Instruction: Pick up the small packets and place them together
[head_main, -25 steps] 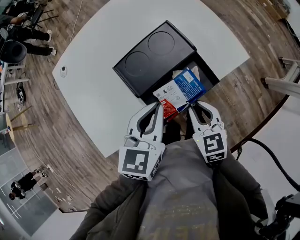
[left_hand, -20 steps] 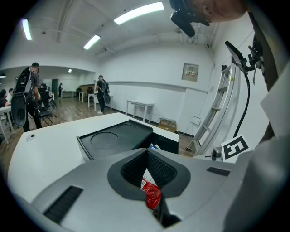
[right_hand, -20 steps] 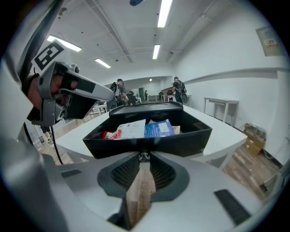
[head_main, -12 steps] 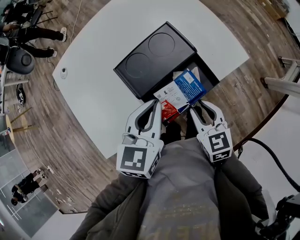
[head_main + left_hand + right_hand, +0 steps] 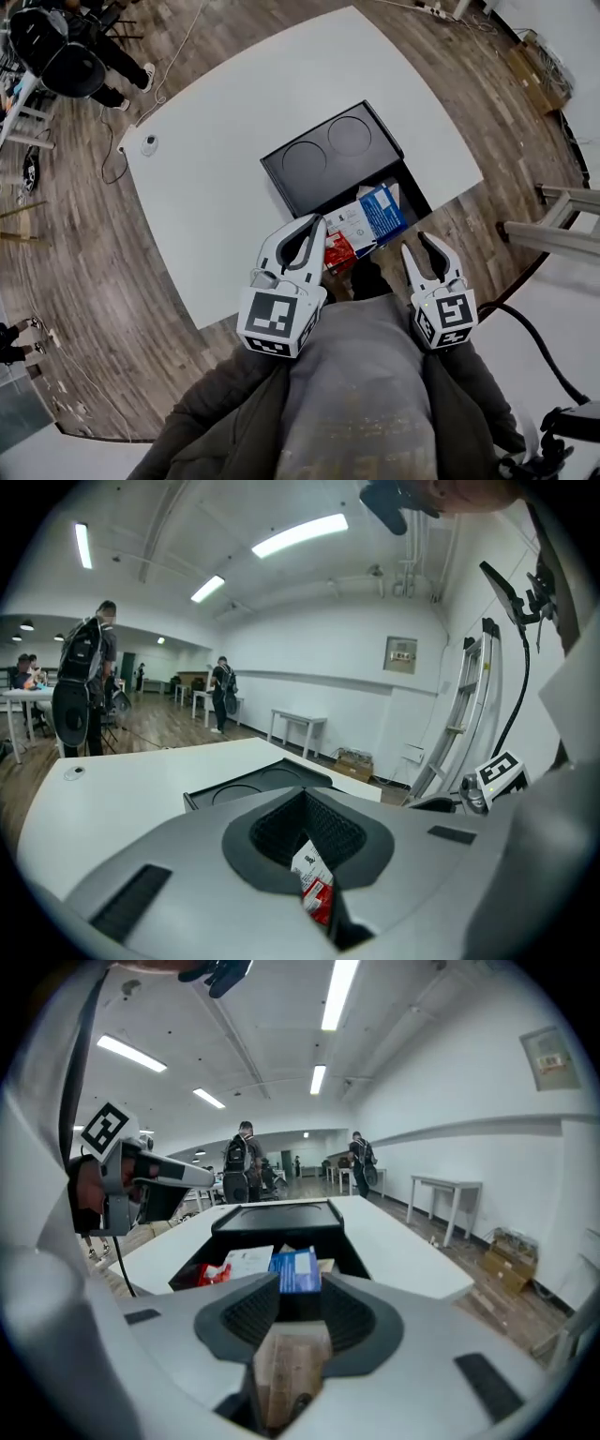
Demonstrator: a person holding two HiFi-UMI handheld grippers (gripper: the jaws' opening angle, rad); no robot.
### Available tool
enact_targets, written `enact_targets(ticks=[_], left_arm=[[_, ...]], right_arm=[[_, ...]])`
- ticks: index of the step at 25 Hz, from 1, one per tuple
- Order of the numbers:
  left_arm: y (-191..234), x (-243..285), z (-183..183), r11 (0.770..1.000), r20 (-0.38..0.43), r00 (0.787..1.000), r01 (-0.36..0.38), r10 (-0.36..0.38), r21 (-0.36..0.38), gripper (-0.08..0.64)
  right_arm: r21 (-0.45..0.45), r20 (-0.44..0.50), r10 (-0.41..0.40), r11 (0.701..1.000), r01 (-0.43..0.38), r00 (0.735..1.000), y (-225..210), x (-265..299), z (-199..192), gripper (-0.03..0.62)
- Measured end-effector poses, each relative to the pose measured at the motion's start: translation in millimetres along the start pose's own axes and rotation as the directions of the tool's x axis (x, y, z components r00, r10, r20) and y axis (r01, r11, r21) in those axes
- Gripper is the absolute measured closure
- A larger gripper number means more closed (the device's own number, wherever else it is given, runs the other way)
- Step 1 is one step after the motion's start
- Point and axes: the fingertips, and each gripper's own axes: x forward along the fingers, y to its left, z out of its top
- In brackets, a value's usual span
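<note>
Two grippers are held out in front of the person, and I count three small packets, one black box and one white table. The left gripper has its jaws drawn in tight on the red-and-white packet. It pinches the packet by one edge, so the packet sticks out past the tips toward the open near part of the black box. The right gripper has just been opening its jaws, and they now stand wide with nothing between them. Only the floorboards show through the gap, and it touches nothing. Ahead of its tips and lower down, the blue packet lies inside the open part of the box. The white packet lies against that packet's left side, between it and the one the left gripper grips. Farther out, a panel with two round hollows covers the far part of the box. The box sits on the white table, at the edge nearest the grippers.
</note>
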Motion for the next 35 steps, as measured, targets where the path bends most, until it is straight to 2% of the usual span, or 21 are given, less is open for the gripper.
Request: enact_targets(ticks=[2, 4, 7, 10, 13, 17, 21, 24, 30, 32, 35], left_arm=[[1.6, -1.0, 7.0, 1.000, 0.014, 1.000, -0.003, 0.003, -0.011, 0.558], [2.8, 0.2, 16.3, 0.999, 0.042, 0.999, -0.022, 0.023, -0.027, 0.558], [8.7, -3.4, 23.2, 0.997, 0.065, 0.996, -0.057, 0.060, -0.052, 0.558], [19.6, -15.5, 18.4, 0.992, 0.057, 0.992, -0.104, 0.109, -0.077, 0.558], [31.8, -26.4, 10.2, 0.984, 0.037, 0.987, -0.152, 0.156, -0.096, 0.558], [41.1, -34.1, 0.7, 0.972, 0.012, 0.978, -0.208, 0.210, -0.112, 0.558], [45.9, -40.7, -12.5, 0.956, -0.020, 0.966, -0.258, 0.258, -0.138, 0.558], [51.3, -44.3, -17.1, 0.944, -0.036, 0.958, -0.288, 0.286, -0.159, 0.558], [62.5, -50.3, -21.5, 0.925, -0.040, 0.944, -0.328, 0.327, -0.189, 0.558], [65.3, -51.9, -24.2, 0.919, -0.041, 0.940, -0.340, 0.338, -0.199, 0.558], [69.1, -52.8, -30.6, 0.911, -0.054, 0.936, -0.351, 0.348, -0.215, 0.558]], right_arm=[[-0.040, 0.018, 0.037, 0.999, -0.036, 0.999, 5.5, 5.2, 22.0, 0.454], [-0.084, 0.022, 0.112, 0.990, -0.110, 0.993, 10.6, 12.9, 42.8, 0.454], [-0.134, -0.004, 0.237, 0.963, -0.235, 0.972, 28.3, 25.6, 62.5, 0.454], [-0.165, -0.064, 0.335, 0.925, -0.341, 0.940, 52.9, 39.5, 65.8, 0.454], [-0.176, -0.149, 0.436, 0.872, -0.458, 0.888, 76.8, 52.7, 60.2, 0.454], [-0.215, -0.281, 0.533, 0.775, -0.594, 0.798, 99.4, 68.8, 49.0, 0.456], [-0.280, -0.443, 0.556, 0.659, -0.698, 0.703, 112.5, 77.1, 33.2, 0.456], [-0.282, -0.512, 0.565, 0.600, -0.748, 0.647, 120.0, 82.0, 32.7, 0.456], [-0.295, -0.646, 0.498, 0.537, -0.791, 0.579, 127.2, 92.3, 9.2, 0.456], [-0.281, -0.678, 0.483, 0.526, -0.803, 0.554, 128.6, 93.3, -1.1, 0.456], [-0.271, -0.700, 0.478, 0.511, -0.816, 0.531, 130.4, 96.8, -6.8, 0.456]])
